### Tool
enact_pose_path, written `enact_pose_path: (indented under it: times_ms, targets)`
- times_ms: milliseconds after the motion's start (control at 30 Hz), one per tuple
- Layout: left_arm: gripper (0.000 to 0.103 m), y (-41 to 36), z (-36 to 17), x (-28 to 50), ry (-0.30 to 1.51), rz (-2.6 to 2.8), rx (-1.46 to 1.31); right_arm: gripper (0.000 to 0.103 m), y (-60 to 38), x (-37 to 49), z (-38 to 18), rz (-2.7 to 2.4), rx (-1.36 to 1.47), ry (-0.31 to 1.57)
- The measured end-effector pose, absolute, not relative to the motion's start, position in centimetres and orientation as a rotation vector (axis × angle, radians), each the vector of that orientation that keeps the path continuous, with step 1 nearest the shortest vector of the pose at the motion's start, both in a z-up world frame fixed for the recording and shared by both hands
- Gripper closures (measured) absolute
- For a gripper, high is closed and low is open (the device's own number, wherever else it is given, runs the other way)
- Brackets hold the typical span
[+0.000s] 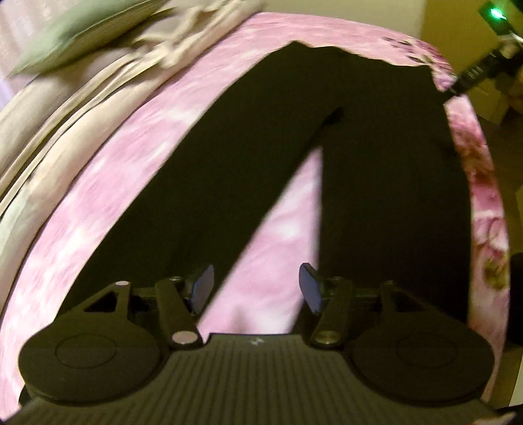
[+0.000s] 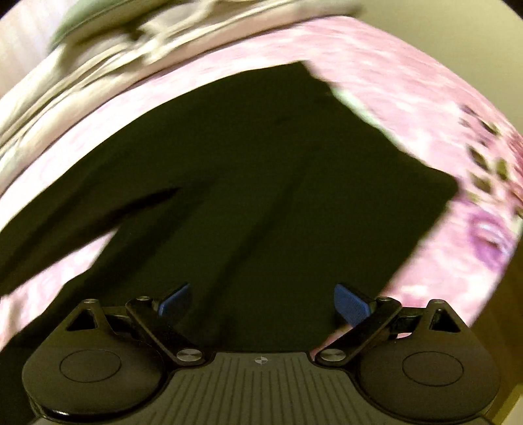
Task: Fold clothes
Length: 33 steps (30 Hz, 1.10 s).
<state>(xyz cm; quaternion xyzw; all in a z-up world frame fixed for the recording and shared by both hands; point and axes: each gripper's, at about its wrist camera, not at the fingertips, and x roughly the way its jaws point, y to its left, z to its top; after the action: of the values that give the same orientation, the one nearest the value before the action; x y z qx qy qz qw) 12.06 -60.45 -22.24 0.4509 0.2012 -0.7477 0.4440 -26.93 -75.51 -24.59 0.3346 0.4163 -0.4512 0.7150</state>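
Observation:
Black trousers (image 1: 376, 163) lie flat on a pink flowered bedspread (image 1: 108, 202), their two legs spread apart in a V with pink cloth showing between them. My left gripper (image 1: 256, 287) hangs above the gap between the legs, its blue pads apart and nothing between them. In the right wrist view the same black trousers (image 2: 261, 183) fill the middle, the waist end toward the upper right. My right gripper (image 2: 263, 302) hovers over the dark cloth with its blue pads wide apart, holding nothing. Both pictures are smeared by motion.
Rumpled beige bedding (image 1: 81, 85) and a green pillow (image 1: 65, 36) lie along the far left side of the bed. A dark device with a green light (image 1: 495, 14) shows at the upper right. The bed's right edge (image 1: 490, 229) drops to a dim floor.

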Motion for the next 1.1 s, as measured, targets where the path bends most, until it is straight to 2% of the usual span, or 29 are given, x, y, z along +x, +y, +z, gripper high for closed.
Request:
enact_pose_path:
  times_ms: [233,433,533,600,633,667,767,900,1000,1033,1067,1100]
  targets:
    - [0.046,-62.8,-24.9,-3.4,0.549,-1.887,1.222,0.007,-84.7,-39.8,-26.3,-1.035,0.964,0.771]
    - [0.046,-66.0,-26.9,-14.1,0.609,-1.912,1.254,0.008,-91.4,-45.3,-28.6,-0.873,1.122,0.633]
    - [0.046,-68.3,-27.8,-18.9,0.577,-1.957,1.284,0.028,-93.1,-46.4,-30.4,-0.781,1.196,0.594]
    - [0.046,-70.2,-28.2,-20.9,0.525,-1.985,1.303,0.029,-93.6,-46.7,-30.8,-0.737,1.203,0.567]
    - [0.046,-71.2,-28.4,-21.7,0.501,-1.997,1.311,0.053,-93.9,-47.0,-30.9,-0.724,1.204,0.557]
    - [0.046,-72.5,-28.5,-22.2,0.49,-1.999,1.305,0.086,-94.3,-47.2,-31.0,-0.712,1.213,0.553]
    - [0.046,-76.6,-29.0,-23.4,0.483,-1.993,1.293,0.092,-95.7,-48.5,-30.2,-0.712,1.219,0.518]
    - [0.046,-80.7,-29.1,-24.5,0.478,-2.002,1.277,0.093,-96.1,-50.7,-29.1,-0.724,1.232,0.468]
    - [0.046,-82.1,-29.0,-24.3,0.507,-1.976,1.261,0.091,-96.4,-50.2,-29.8,-0.705,1.202,0.549]
    - [0.046,-82.1,-29.1,-24.2,0.52,-1.961,1.256,0.072,-96.6,-50.1,-29.9,-0.715,1.196,0.57]
    - [0.046,-81.9,-29.0,-23.9,0.534,-1.945,1.254,0.048,-96.8,-50.1,-29.8,-0.735,1.183,0.588]
    - [0.046,-81.3,-29.0,-23.5,0.552,-1.923,1.252,0.039,-96.9,-50.2,-29.5,-0.749,1.164,0.596]
